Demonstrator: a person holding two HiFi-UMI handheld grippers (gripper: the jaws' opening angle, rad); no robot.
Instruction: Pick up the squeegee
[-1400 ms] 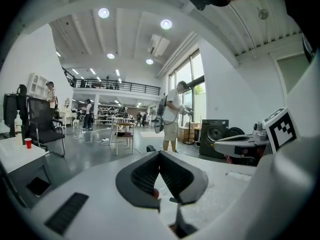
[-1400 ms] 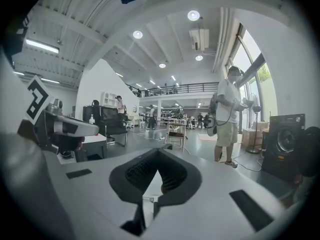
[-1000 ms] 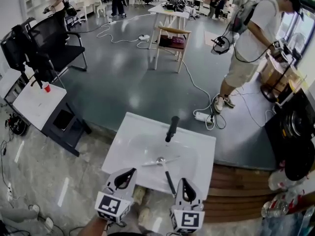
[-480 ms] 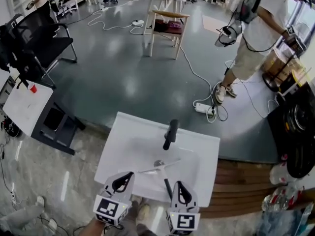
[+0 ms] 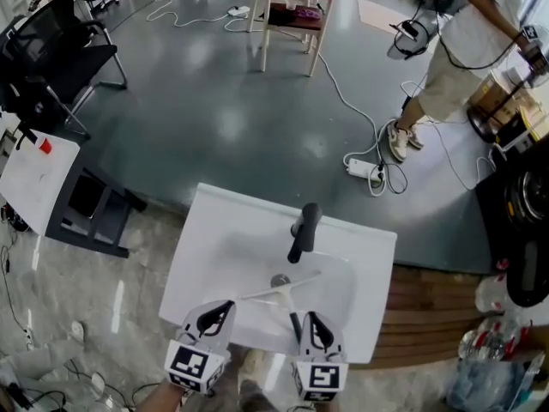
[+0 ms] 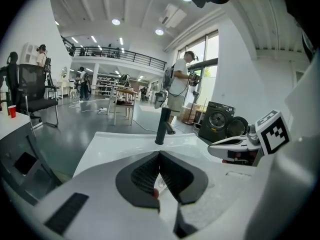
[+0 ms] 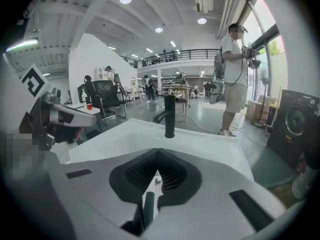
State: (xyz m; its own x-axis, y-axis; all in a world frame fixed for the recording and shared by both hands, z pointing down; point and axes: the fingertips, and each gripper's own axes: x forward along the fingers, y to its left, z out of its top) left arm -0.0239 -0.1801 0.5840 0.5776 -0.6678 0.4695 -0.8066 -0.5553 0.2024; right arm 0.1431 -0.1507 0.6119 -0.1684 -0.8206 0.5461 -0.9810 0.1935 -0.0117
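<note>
Left gripper (image 5: 221, 309) and right gripper (image 5: 312, 320) jaws are closed and empty. Best to open the right, straddle the squeegee (image 5: 283, 292) handle at lower centre, then clamp.

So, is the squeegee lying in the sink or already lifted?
Lying: the squeegee rests in the sink basin, blade across, handle toward the near edge.

Squeegee (image 5: 280, 291) handle's near end behind right gripper (image 5: 310, 320); head of bystander (image 5: 467, 24) past top edge
</note>
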